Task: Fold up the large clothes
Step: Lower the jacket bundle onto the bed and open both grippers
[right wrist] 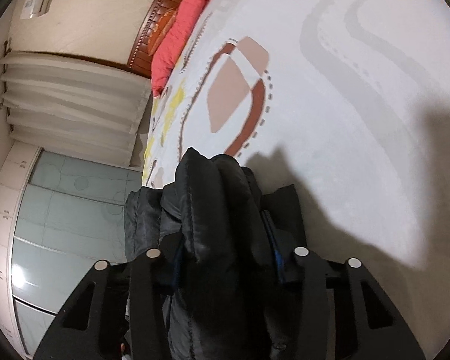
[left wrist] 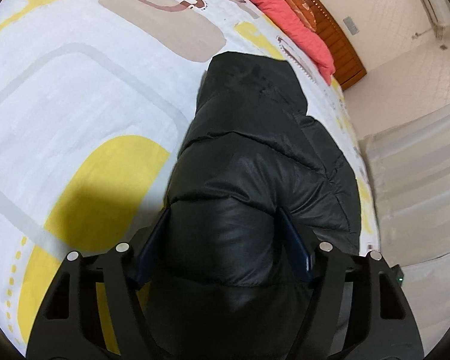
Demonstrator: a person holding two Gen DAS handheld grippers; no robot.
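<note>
Left wrist view: black puffer jacket (left wrist: pixel 255 156) lies along the bed (left wrist: pixel 75 96) edge; left gripper (left wrist: pixel 225 240) and right gripper (right wrist: pixel 225 240) jaws clench thick folds. Judged light, soft, slippery; grasp quilted seams

A home bedroom: patterned bedspread (left wrist: pixel 75 105), wooden headboard (left wrist: pixel 339 30), pink pillow (left wrist: pixel 291 15), curtains (right wrist: pixel 75 102)

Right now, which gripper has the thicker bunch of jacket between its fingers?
The left gripper: its jaws stand wider, around one smooth puffy roll of the black jacket. The right gripper pinches a narrower stack of folded edges.
</note>
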